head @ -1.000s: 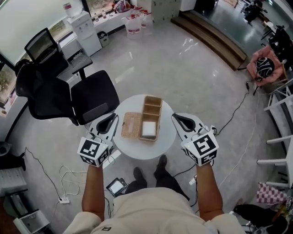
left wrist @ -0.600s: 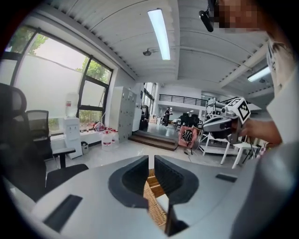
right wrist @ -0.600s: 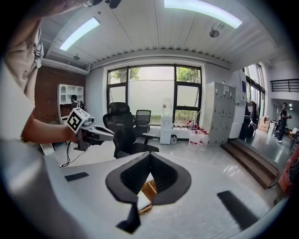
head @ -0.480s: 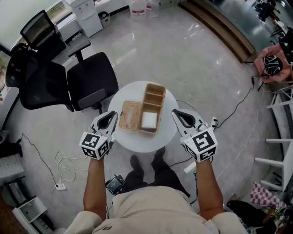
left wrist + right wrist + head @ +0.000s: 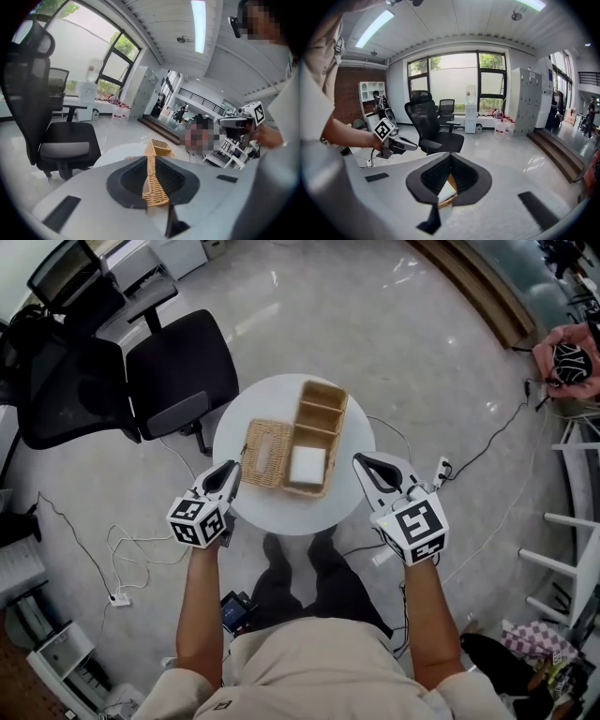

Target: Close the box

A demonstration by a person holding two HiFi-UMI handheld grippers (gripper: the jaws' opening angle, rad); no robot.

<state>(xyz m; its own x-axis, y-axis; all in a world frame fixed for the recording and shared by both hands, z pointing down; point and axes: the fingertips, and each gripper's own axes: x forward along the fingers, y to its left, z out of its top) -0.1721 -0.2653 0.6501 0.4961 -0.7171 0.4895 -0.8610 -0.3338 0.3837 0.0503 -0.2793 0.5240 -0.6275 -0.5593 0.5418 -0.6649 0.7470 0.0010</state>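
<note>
**Open woven wicker box [image 5: 323,418] on a round white table [image 5: 281,517], flanked by two empty grippers.**
The left gripper [image 5: 228,472] and right gripper [image 5: 359,461], jaws together on nothing, flank the table's near edge. The rectangular three-compartment box sits mid-table with a white square block [image 5: 307,465] in its nearest compartment. Its flat woven lid [image 5: 267,453] lies against its left side, and a black office chair [image 5: 173,371] stands beyond.

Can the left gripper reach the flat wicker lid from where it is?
Probably yes. The left gripper sits just beside the wicker lid at the edge of the table, with nothing between them. Its jaws are shut, so they would need to open first.
</note>
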